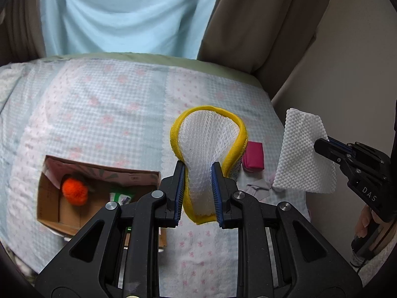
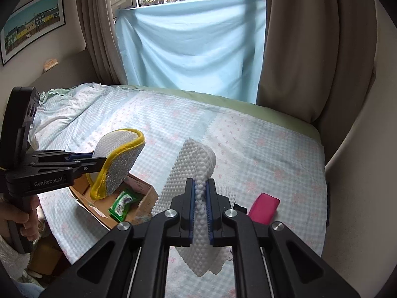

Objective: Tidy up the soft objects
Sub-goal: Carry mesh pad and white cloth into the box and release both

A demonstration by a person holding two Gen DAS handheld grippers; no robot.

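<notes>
My left gripper [image 1: 198, 167] is shut on a yellow-rimmed mesh scrub pad [image 1: 208, 134] and holds it above the bed; in the right wrist view the pad [image 2: 116, 159] hangs over the cardboard box [image 2: 142, 192]. My right gripper [image 2: 200, 182] is shut on a folded white dimpled cloth [image 2: 191, 168], held in the air; in the left wrist view the cloth [image 1: 301, 154] shows at the right. The box [image 1: 49, 198] holds an orange pom-pom [image 1: 74, 191] and a green packet [image 2: 122, 204]. A pink sponge [image 1: 253, 159] lies on the bed.
The bed has a pale blue and pink checked quilt [image 1: 111, 114]. A grey scrap of fabric [image 1: 256, 190] lies near the pink sponge. Brown curtains [image 2: 317, 49] and a light blue sheet [image 2: 193, 42] hang behind the bed. A wall [image 1: 347, 62] runs along the right side.
</notes>
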